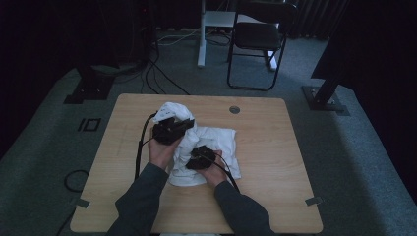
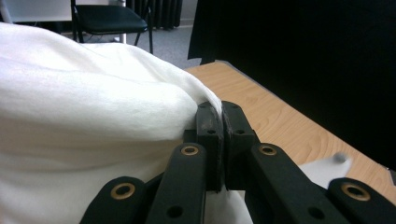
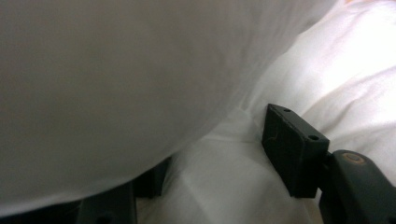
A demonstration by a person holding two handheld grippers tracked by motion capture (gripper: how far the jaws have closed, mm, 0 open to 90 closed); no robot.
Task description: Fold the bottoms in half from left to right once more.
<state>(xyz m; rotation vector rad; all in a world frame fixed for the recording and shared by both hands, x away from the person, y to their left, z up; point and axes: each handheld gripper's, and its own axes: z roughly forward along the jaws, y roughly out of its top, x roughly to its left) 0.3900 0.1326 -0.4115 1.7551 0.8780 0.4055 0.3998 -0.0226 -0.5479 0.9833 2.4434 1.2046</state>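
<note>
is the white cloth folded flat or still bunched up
Bunched up: the white cloth lies crumpled in loose heaps on the table, one edge pinched in the left gripper.

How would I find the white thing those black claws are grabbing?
Look at the wooden table in the dim room. Near its middle lies a crumpled white cloth, with the left gripper pinching one fold. It is the only soft, bright white thing on the tabletop.

Beyond my table (image 1: pixel 275 196): black chair (image 1: pixel 258 37); white desk leg (image 1: pixel 201 34) left of it; cables (image 1: pixel 157 73) trailing farther left.
</note>
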